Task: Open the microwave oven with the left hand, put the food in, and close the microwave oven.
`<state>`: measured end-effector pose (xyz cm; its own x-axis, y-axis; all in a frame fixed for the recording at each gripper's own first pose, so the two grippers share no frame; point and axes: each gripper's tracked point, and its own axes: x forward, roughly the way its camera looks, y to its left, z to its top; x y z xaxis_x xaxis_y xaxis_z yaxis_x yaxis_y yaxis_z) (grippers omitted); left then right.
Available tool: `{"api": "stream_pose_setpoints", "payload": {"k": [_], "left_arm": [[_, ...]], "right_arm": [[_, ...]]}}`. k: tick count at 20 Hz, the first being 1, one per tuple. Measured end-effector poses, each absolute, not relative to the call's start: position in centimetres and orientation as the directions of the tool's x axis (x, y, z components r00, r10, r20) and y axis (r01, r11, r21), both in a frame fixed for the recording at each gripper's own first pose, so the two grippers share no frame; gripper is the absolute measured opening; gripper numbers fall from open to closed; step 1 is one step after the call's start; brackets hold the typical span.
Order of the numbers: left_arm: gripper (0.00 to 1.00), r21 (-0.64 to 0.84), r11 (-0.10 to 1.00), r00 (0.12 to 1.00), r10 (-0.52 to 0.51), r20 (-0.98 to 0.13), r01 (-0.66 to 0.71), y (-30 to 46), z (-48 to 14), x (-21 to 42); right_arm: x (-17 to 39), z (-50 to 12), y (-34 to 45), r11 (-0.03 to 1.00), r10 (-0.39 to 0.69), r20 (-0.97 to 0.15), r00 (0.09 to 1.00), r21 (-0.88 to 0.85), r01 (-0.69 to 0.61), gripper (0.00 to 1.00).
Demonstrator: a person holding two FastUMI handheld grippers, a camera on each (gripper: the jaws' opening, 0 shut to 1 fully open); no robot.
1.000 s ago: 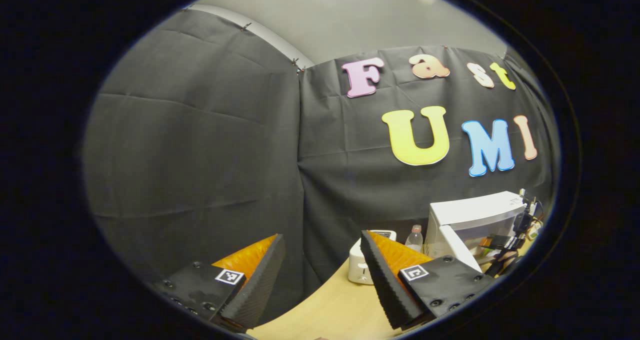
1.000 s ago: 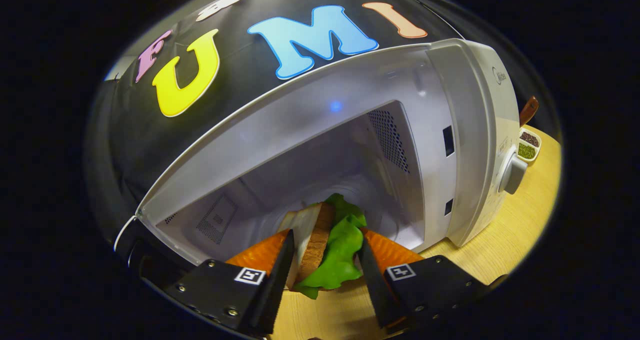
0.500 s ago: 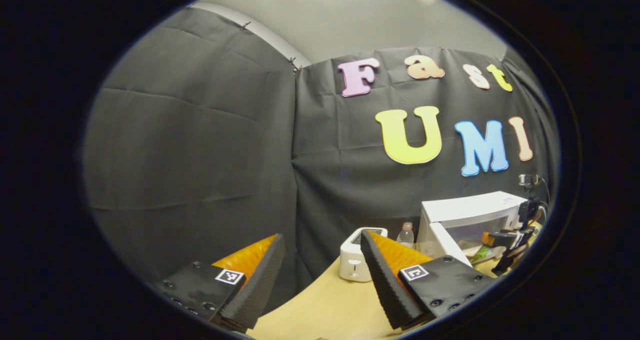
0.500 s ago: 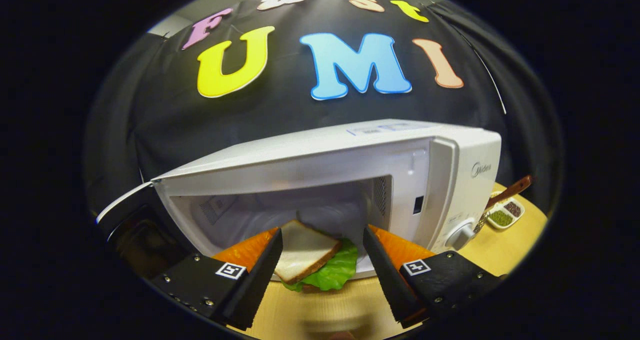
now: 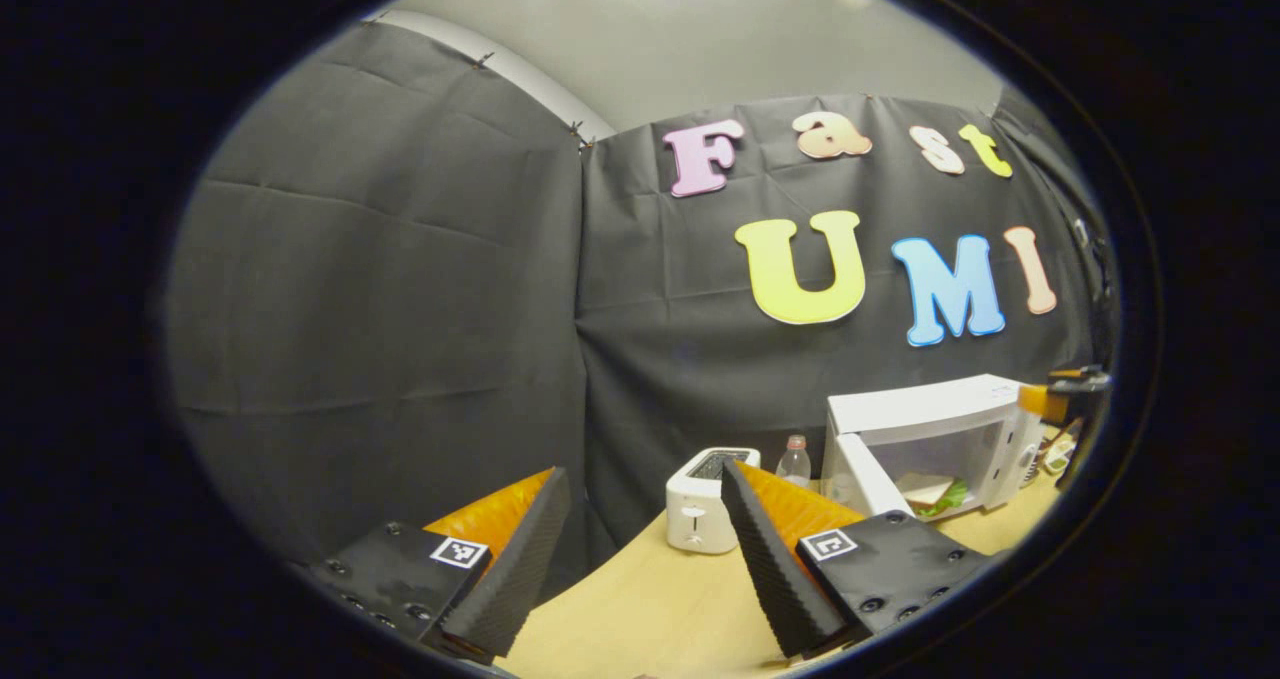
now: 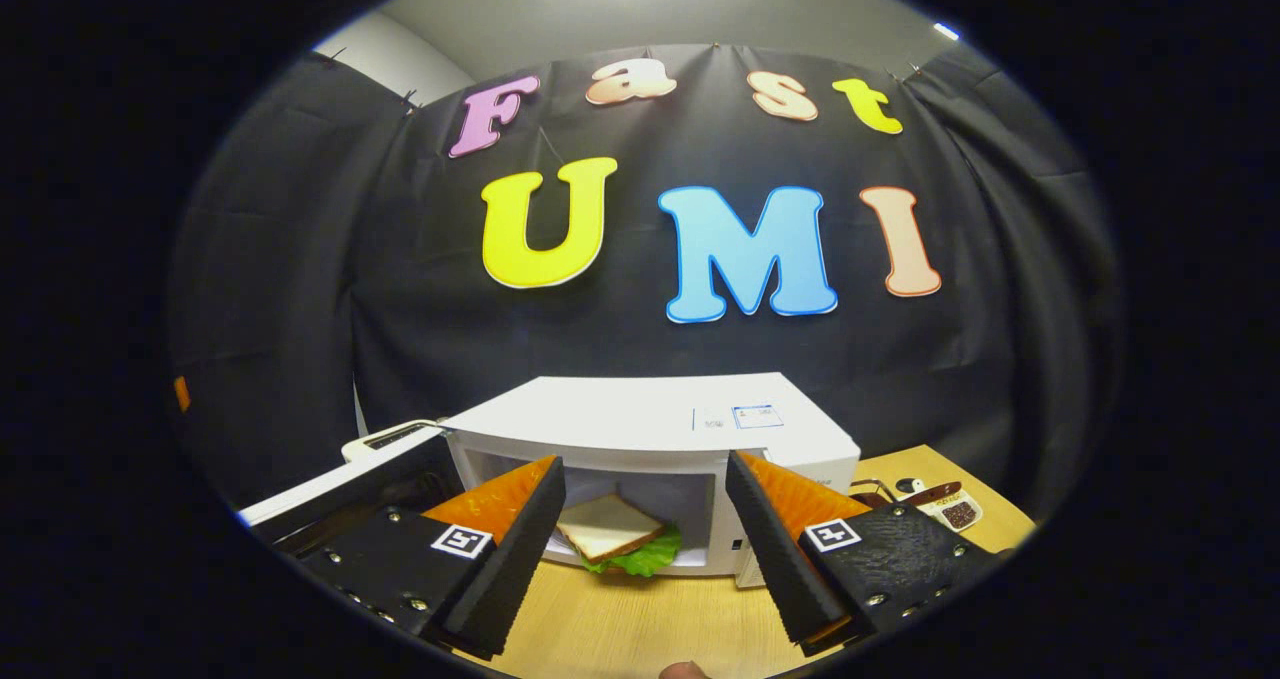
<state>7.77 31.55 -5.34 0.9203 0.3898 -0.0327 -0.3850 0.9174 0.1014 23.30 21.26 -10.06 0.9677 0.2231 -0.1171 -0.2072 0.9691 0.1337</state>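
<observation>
White microwave (image 5: 935, 429) stands open, sandwich (image 6: 612, 537) inside, its door (image 5: 872, 477) swung toward the empty, spread left gripper (image 5: 645, 544), nearer it than the empty, spread right gripper (image 6: 642, 549).

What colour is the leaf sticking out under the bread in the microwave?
Green; the lettuce shows best in the right gripper view.

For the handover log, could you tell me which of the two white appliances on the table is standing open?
The microwave: its door is swung out, with the sandwich inside. The toaster beside it is smaller, with only top slots.
</observation>
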Motion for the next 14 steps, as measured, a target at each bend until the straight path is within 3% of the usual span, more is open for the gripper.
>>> {"api": "stream_pose_setpoints", "payload": {"k": [11,12,14], "left_arm": [[1.0,0.108,0.921,0.912,0.386,-0.139,-0.374,28.0,-11.2,5.3],[0.99,0.099,0.921,0.91,0.387,-0.147,-0.376,27.8,-11.7,5.1],[0.88,0.067,0.929,0.909,0.37,-0.191,-0.364,26.9,-13.2,5.0]], "right_arm": [[16.3,-2.3,13.5,0.97,0.204,-0.013,0.979,0.141,-0.201,0.98],[15.9,-2.0,13.1,0.97,0.207,-0.009,0.978,0.132,-0.204,0.98],[15.3,-2.1,12.4,0.972,0.208,-0.015,0.978,0.111,-0.205,0.98]]}}
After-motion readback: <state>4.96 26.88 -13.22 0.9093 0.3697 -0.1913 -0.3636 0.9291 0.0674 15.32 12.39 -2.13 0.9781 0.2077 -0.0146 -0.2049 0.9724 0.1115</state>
